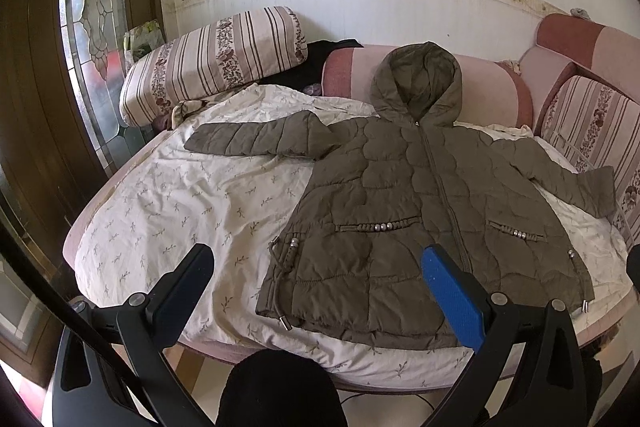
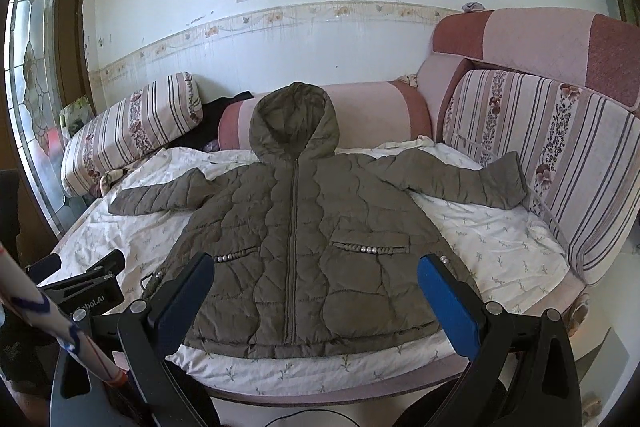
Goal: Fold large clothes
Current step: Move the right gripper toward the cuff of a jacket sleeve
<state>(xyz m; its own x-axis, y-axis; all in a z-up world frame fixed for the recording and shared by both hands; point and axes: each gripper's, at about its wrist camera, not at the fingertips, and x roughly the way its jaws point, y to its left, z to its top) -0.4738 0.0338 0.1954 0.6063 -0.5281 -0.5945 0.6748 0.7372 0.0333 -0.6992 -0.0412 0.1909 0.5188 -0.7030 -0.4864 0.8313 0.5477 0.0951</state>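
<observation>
A: Jacket (image 2: pixel 296 255) first. Where do we see it?

B: Flat on the sofa bed's white sheet (image 2: pixel 492 247), zipped, hem at the front edge, hood toward the back.

A: And our jaws?

B: Left gripper (image 1: pixel 320 283) and right gripper (image 2: pixel 316 287) hang before the front edge, jaws apart, holding nothing.

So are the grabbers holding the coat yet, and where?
No, nothing is held. The left gripper and right gripper are both open, hanging above the coat spread flat on the bed.
</observation>
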